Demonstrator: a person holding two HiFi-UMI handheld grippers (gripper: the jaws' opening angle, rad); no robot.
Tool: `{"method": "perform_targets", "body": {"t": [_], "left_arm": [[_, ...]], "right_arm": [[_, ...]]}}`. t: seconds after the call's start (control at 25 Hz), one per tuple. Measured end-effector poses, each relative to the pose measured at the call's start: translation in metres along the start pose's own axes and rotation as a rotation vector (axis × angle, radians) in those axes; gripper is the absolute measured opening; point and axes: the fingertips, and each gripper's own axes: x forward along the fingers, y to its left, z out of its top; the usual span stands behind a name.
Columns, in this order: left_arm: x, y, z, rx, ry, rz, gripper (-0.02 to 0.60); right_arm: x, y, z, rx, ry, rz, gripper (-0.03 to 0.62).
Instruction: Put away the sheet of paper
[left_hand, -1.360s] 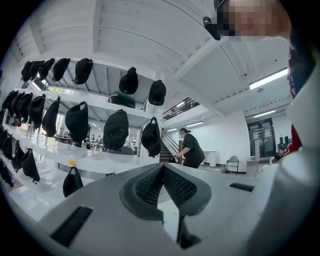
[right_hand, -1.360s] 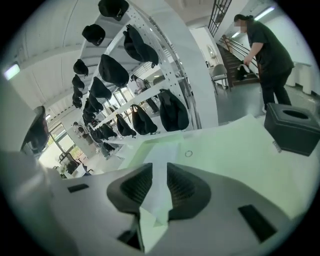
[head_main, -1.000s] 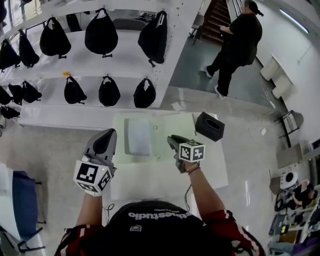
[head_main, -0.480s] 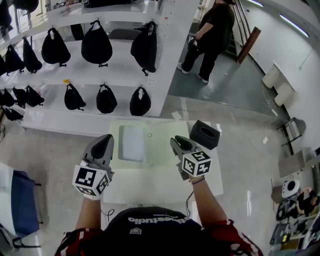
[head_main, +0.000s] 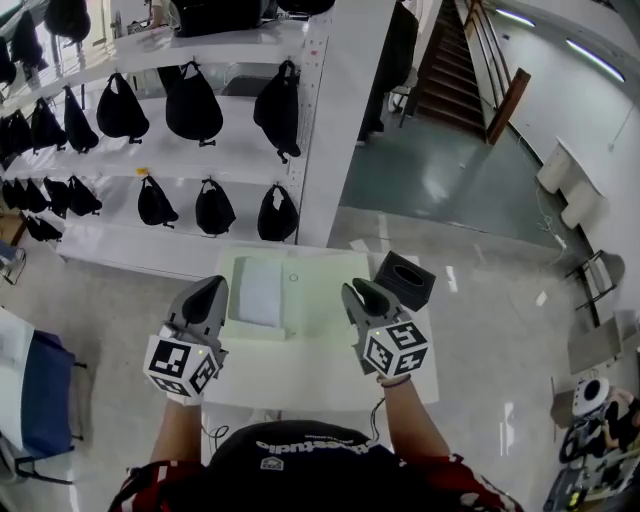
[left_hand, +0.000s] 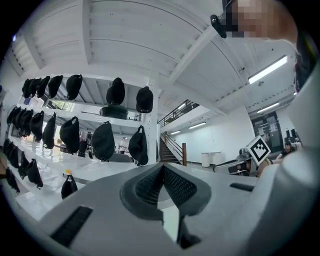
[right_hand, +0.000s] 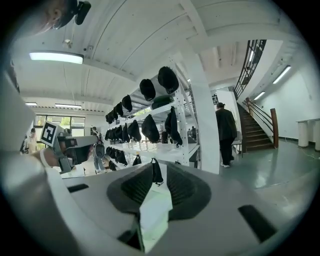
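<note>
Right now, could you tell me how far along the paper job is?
Done, it seems: the white sheet lies flat on the pale green tray on the table, beside the black box. In hand: nothing; the left gripper is shut and empty, the right gripper open and empty, both clear of the sheet. Left: probably nothing, unless the sheet belongs elsewhere.

Two tongs are showing, the left tongs (head_main: 208, 290) and the right tongs (head_main: 358, 293), each carrying one marker cube (head_main: 183, 365); one desk (head_main: 300, 380) is bearing one pale green mat (head_main: 320, 300), one sheet of paper (head_main: 258, 290) and one black box (head_main: 405, 280); more than a dozen black bags (head_main: 193, 100) are hanging on the shelving (head_main: 330, 120), the leftmost crowding too tightly for an exact count; one person (right_hand: 226, 135) is standing by one staircase (head_main: 455, 80).
</note>
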Motion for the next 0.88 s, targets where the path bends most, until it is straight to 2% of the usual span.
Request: {"method": "perform_targets", "body": {"t": [0.28, 0.48, 0.88], "left_arm": [[-0.012, -0.036, 0.014, 0.020, -0.017, 0.049, 0.003], [-0.019, -0.053, 0.019, 0.038, -0.021, 0.063, 0.003], [-0.024, -0.036, 0.029, 0.062, -0.041, 0.046, 0.003]], "right_arm": [[-0.033, 0.004, 0.023, -0.004, -0.065, 0.051, 0.089], [-0.049, 0.003, 0.031, -0.024, -0.089, 0.051, 0.087], [-0.049, 0.014, 0.039, -0.060, -0.113, -0.021, 0.078]]}}
